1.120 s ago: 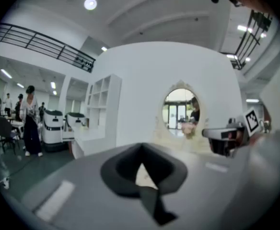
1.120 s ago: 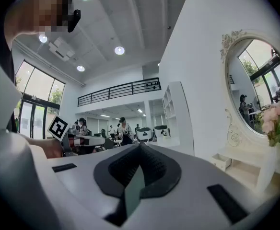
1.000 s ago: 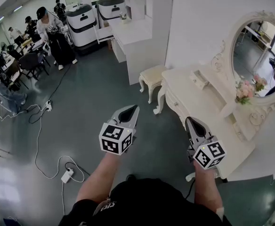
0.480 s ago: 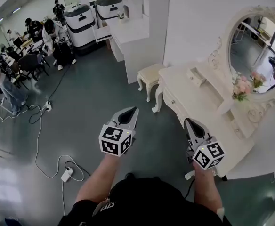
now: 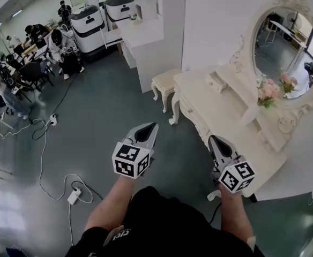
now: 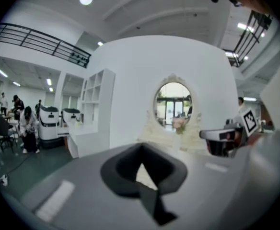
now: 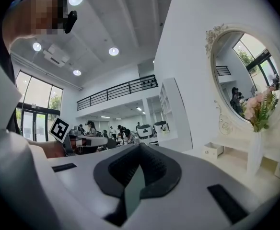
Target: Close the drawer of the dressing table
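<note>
Head view, left gripper (image 5: 148, 127): held out over the grey-green floor (image 5: 92, 116), fingers pinched fully together, nothing in them.
Head view, right gripper (image 5: 216, 142): just off the front edge of the cream-white carved dressing counter (image 5: 226, 119). Fingers closed up as well, empty.
Head view, drawer: the small cream drawer (image 5: 216, 82) sits on top of the counter towards its far end, below the oval white-framed mirror (image 5: 285, 28). It looks pulled partway out, and it's well apart from both grippers.
Head view, other bits: a pink flower bunch (image 5: 267, 91) stands by the mirror, and a cream padded stool (image 5: 164, 82) is just past the counter's far end.
Left gripper view, fingers: tips meeting, nothing between them.
Left gripper view, ahead: the mirror and flowers are pretty much dead centre, and the right gripper pokes in from the right.
Right gripper view, fingers: shut tip to tip, nothing held.
Right gripper view, drawer: off to the right on the counter top, sticking out of its little housing, with the flowers' white vase beside it.
</note>
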{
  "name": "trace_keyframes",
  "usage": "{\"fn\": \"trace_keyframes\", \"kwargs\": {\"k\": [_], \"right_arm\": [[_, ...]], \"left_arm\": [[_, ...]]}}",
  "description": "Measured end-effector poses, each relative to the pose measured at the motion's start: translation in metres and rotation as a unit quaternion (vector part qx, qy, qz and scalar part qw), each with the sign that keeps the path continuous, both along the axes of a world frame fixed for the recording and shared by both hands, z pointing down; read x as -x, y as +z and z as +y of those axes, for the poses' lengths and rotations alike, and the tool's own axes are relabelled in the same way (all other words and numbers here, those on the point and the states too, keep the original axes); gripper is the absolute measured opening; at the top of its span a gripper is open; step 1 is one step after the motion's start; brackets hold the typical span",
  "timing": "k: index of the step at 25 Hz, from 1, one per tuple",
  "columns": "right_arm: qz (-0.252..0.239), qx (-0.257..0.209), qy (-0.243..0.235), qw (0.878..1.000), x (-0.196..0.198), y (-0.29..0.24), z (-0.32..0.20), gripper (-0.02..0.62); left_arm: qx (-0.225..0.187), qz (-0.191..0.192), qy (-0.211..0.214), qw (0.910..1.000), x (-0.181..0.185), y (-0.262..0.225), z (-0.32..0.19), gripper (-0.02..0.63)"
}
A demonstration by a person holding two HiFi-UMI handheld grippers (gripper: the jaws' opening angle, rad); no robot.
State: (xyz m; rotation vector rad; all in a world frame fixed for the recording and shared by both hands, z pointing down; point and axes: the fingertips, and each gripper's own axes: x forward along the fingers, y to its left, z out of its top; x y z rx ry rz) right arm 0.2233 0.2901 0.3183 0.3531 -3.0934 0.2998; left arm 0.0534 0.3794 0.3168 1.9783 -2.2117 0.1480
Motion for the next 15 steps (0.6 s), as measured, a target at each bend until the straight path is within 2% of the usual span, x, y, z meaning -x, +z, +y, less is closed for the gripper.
{"fn": "trace_keyframes", "kwargs": {"k": [7,15], "right_arm": [[-0.002,0.012,-0.004,1.0,-0.003,0.005,-0.008,-0.006],[0.01,0.021,0.008,1.0,0.006,0.015,-0.033,-0.006]], "left_arm": [[-0.002,0.005,0.0,1.0,-0.002,0.004,-0.014,0.008],[-0.001,0.016,0.031,0.9994,0.001,0.015,-0.051,0.008]]}}
